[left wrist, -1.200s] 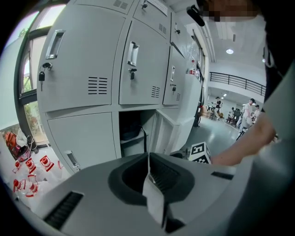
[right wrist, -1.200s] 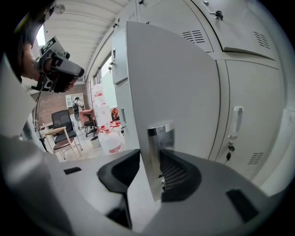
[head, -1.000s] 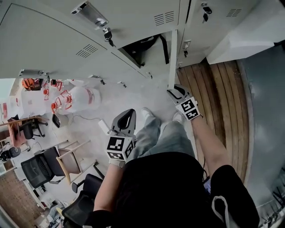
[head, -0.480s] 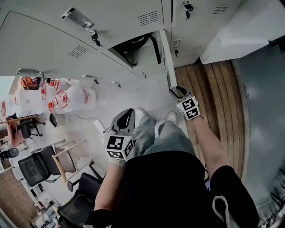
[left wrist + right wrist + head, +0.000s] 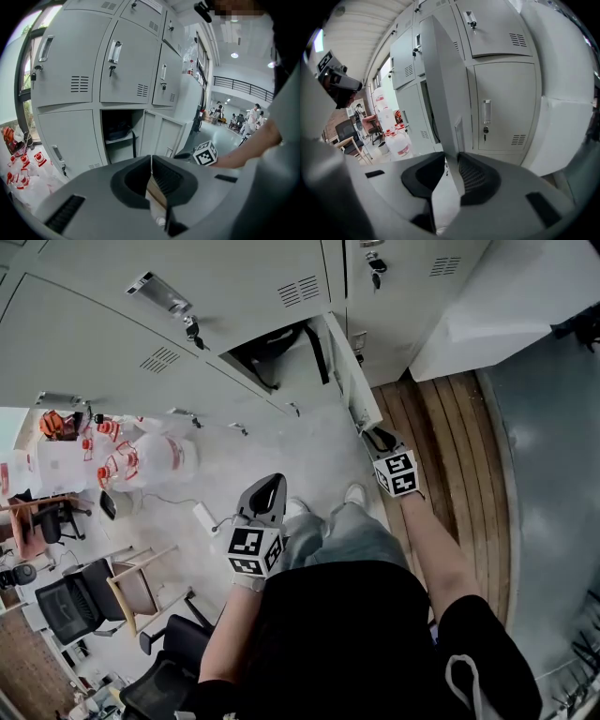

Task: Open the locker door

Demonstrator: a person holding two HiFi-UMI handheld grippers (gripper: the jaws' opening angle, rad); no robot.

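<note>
The grey locker door (image 5: 347,371) stands ajar and swung out toward me, baring a compartment (image 5: 277,348) with a dark strapped bag inside. My right gripper (image 5: 378,437) sits at the door's lower free edge. In the right gripper view the door (image 5: 443,93) runs edge-on between the two pads, and the right gripper (image 5: 451,164) is closing on it, both pads against the panel. My left gripper (image 5: 267,486) hangs shut and empty over the floor, left of my legs. The left gripper view has its jaw tips (image 5: 151,159) together, with the open door (image 5: 161,133) beyond.
More closed lockers (image 5: 112,324) line the wall, keys hanging in their locks. Large water jugs (image 5: 155,454) stand on the floor at left, chairs (image 5: 131,582) behind me. A wooden floor strip (image 5: 450,446) runs at right under a white cabinet (image 5: 506,306).
The locker door has swung further out from the cabinet, and my right gripper has come back toward me with it. The left gripper has stayed where it was.
</note>
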